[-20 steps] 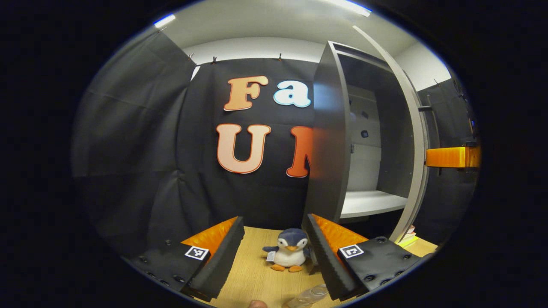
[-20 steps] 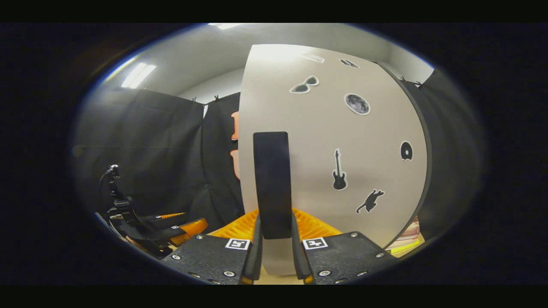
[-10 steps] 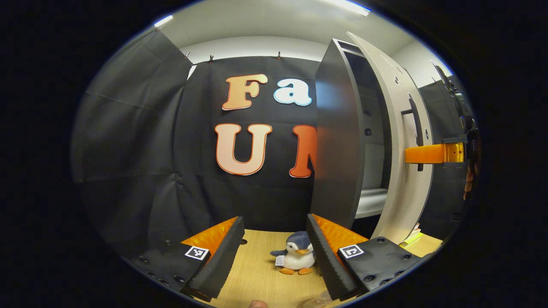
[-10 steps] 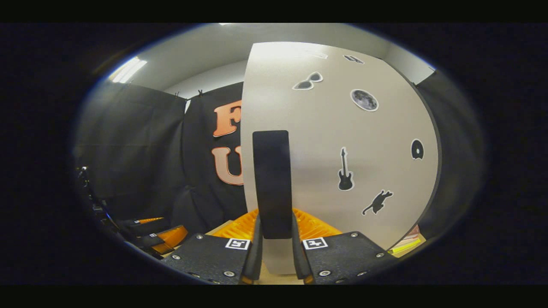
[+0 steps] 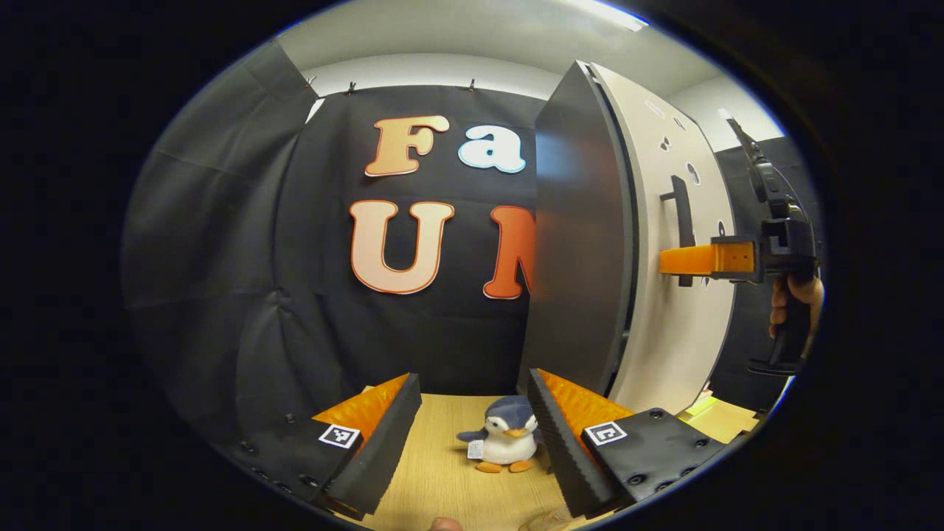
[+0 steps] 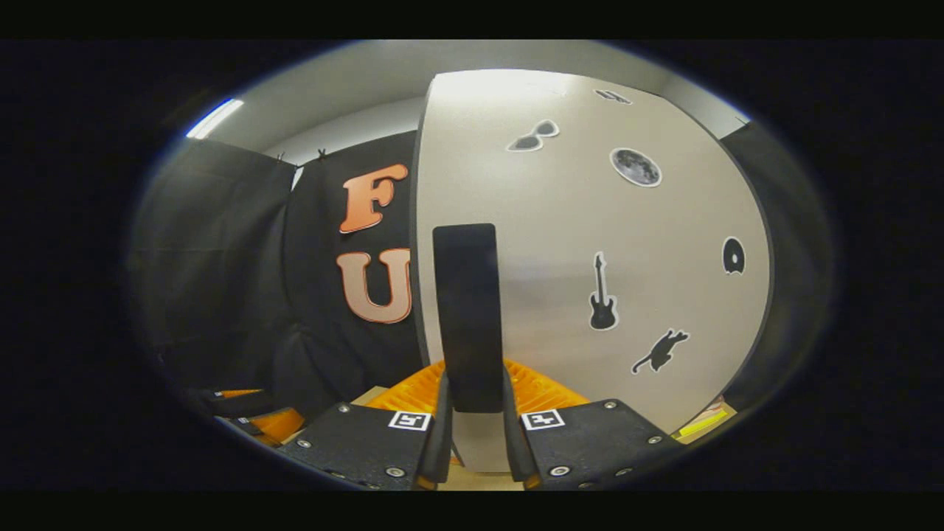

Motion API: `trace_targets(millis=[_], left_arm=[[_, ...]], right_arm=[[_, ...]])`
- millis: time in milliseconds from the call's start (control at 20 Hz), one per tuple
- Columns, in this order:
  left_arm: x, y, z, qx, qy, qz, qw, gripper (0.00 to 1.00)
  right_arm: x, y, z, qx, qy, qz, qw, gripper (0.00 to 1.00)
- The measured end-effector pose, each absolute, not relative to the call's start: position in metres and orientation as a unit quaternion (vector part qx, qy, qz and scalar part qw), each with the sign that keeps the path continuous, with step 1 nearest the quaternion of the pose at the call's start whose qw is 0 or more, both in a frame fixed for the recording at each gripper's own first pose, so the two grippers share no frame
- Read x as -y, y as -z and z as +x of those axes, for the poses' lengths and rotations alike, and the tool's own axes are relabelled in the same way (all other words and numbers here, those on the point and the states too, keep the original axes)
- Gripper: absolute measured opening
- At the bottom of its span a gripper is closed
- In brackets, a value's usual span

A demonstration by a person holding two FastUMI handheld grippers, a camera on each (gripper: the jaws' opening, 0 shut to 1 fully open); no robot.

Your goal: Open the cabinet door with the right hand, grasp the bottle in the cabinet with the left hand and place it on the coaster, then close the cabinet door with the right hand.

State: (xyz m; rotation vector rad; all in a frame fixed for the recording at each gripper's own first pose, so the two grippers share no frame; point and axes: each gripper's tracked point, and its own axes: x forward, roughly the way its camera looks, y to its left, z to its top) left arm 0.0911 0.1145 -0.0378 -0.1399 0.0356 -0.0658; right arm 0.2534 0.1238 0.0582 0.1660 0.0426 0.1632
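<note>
The grey cabinet (image 5: 579,243) stands at the right of the left gripper view, its pale door (image 5: 675,324) swung almost flat against the front. In the right gripper view my right gripper (image 6: 472,383) is shut on the door's black bar handle (image 6: 467,310), and the stickered door (image 6: 590,221) rises right behind it. From the left gripper view I see that same right gripper (image 5: 689,259) at the handle (image 5: 682,221), held by a hand (image 5: 793,295). My left gripper (image 5: 472,383) hangs open over the wooden table (image 5: 442,472), nothing between its fingers.
A small penguin plush (image 5: 505,442) sits on the table between the left gripper's fingers, farther off. Some books or papers (image 5: 719,413) lie at the cabinet's foot on the right. The left gripper (image 6: 251,413) shows low at the left of the right gripper view.
The door has swung from wide open to nearly closed, hiding the shelf inside. My right gripper stayed shut on the handle and moved with it. The left gripper stayed open, barely shifting.
</note>
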Motion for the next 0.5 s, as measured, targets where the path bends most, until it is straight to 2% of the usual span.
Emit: trace_targets(millis=[500], left_arm=[[-0.1164,0.0411,0.0936,-0.021,0.074,-0.075,0.994,0.95]], right_arm=[[-0.1207,-0.0583,0.2625,-0.026,-0.046,0.102,0.993,0.41]])
